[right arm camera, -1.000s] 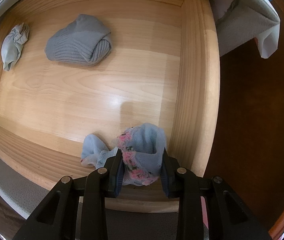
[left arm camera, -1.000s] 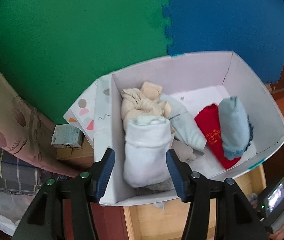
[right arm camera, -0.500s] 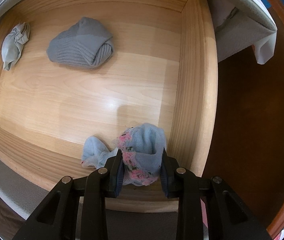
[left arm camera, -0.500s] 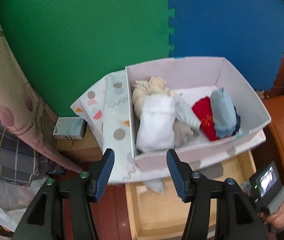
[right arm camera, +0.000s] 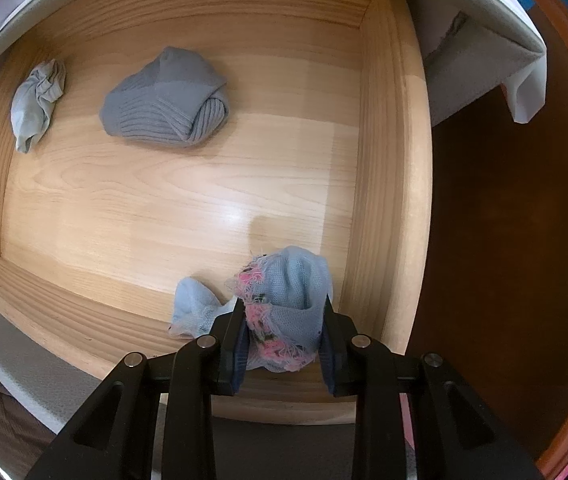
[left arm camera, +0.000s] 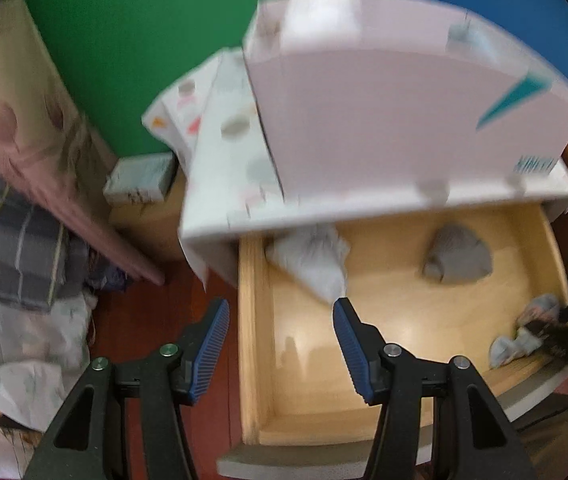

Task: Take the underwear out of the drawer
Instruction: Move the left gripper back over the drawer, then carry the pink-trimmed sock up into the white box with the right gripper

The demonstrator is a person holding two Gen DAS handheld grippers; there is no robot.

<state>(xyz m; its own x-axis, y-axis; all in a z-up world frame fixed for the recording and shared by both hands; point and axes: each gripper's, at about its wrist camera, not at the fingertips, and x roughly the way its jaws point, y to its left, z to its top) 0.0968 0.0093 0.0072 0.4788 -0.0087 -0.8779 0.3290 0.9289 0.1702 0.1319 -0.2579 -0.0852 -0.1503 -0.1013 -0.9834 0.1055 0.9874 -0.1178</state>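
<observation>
So the big change is on your left side: a second ago that camera was staring down into the white box (left arm camera: 383, 120) full of rolled-up clothes, and now it's swung down and away so you only see the box's front wall, with the open drawer (left arm camera: 250, 340) filling the lower half. Everything's motion-blurred, so you're clearly mid-swing. The left gripper (left arm camera: 280, 344) has its jaws apart with nothing between them, same gap as before. My read is you've finished with the box and you're heading back to the drawer for another piece, probably the pale crumpled underwear (left arm camera: 315, 264) near the back left corner, right past your fingertips.

Your right side has barely budged. The right gripper (right arm camera: 284, 320) is clamped on the blue underwear with pink lace trim (right arm camera: 287, 300), near the front right corner of the drawer, and part of it trails on the drawer floor. So that one's grabbed but not lifted out yet.

What each view gives you: the right camera shows the drawer sharp, including the grey ribbed underwear (right arm camera: 168, 112) in the middle and the pale one in the far left corner, plus the actual pinch. The left camera shows the box sitting above the drawer, and the folded bedding (left arm camera: 16, 232) off to the side.
</observation>
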